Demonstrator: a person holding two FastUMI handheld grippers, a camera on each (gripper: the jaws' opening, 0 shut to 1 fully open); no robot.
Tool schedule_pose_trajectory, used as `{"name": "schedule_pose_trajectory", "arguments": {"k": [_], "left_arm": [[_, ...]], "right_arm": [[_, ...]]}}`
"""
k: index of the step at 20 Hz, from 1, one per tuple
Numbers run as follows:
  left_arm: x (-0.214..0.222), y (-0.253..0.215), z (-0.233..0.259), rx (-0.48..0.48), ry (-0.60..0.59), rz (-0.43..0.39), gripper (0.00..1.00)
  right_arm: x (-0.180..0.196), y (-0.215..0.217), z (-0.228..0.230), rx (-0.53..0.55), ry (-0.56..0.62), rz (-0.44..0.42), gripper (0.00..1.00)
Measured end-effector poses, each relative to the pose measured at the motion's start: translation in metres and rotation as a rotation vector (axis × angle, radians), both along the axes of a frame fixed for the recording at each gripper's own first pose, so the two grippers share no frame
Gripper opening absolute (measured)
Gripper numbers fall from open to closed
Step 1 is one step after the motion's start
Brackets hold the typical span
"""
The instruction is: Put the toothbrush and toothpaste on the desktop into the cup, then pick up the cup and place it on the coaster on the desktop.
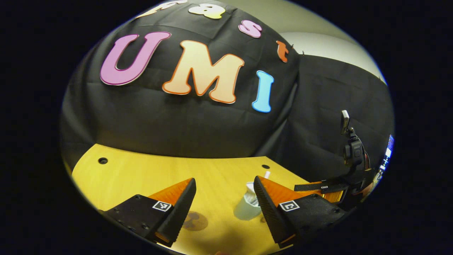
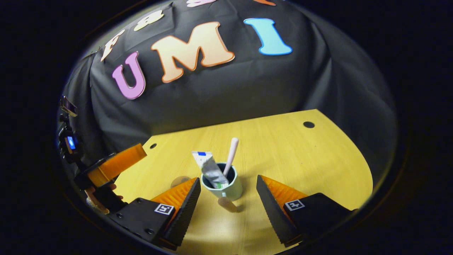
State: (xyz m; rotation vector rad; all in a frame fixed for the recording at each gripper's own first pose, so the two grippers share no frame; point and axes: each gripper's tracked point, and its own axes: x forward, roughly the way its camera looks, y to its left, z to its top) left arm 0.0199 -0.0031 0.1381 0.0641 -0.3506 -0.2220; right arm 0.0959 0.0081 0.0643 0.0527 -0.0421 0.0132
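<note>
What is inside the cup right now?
In the right gripper view, the cup holds the toothpaste and the toothbrush, both leaning and sticking out above the rim. Their lower ends and the cup's bottom are hidden by its wall.

the right gripper (image 2: 228, 193) hangs low over the yellow wooden desktop (image 2: 300, 156), its two fingers spread wide with nothing between them pressing on either. just ahead, in the gap, stands the pale green cup (image 2: 226, 189), upright on the wood and apart from both fingers. inside it the toothpaste (image 2: 210, 168) tube leans to the left, and the pink toothbrush (image 2: 231, 150) handle rises beside it, tilted a little right. a faint round coaster (image 2: 179, 181) lies on the desk just left of the cup, partly behind the near finger. farther off at the left edge the left gripper (image 2: 116, 164) shows, a hand (image 2: 102, 198) gripping it from below.
</note>
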Motion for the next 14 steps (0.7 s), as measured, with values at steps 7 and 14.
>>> {"name": "schedule_pose_trajectory", "arguments": {"k": [7, 14], "left_arm": [[-0.036, 0.043, -0.036, -0.105, 0.093, 0.154, 0.94], [-0.067, 0.073, -0.075, -0.207, 0.170, 0.257, 0.94]], "right_arm": [[0.039, 0.013, -0.043, -0.116, 0.251, 0.051, 0.97], [0.066, 0.000, -0.072, -0.214, 0.513, 0.008, 0.96]]}}
